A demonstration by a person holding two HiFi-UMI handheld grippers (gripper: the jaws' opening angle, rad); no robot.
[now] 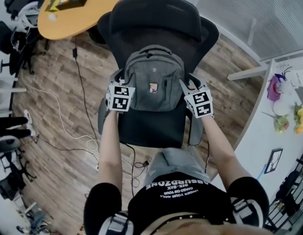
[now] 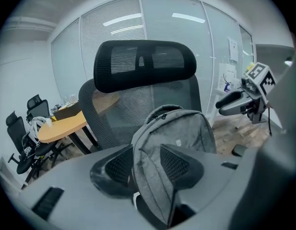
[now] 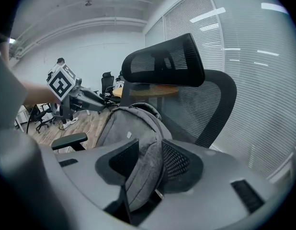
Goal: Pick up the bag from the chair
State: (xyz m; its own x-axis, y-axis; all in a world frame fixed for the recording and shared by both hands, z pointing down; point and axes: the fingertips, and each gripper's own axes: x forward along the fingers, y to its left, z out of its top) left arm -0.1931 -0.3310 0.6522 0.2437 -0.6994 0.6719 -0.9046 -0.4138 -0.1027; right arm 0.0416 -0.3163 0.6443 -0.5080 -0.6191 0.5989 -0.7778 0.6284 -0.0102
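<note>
The grey bag (image 1: 152, 80) stands upright on the chair (image 1: 150, 126) seat, leaning against the backrest. The left tongs (image 2: 148, 164) and right tongs (image 3: 150, 163) are both spread. Each straddles one side edge of the bag without pinching it.

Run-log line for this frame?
phase: pre-grasp | backpack: upright on chair | left gripper: open, straddling backpack side | right gripper: open, straddling opposite side

black t-shirt (image 1: 183, 202) with white lettering, grey shorts (image 1: 172, 163), grey left tool (image 2: 147, 153) and right tool (image 3: 149, 151) bearing black-and-white marker cubes (image 1: 119, 98).
</note>
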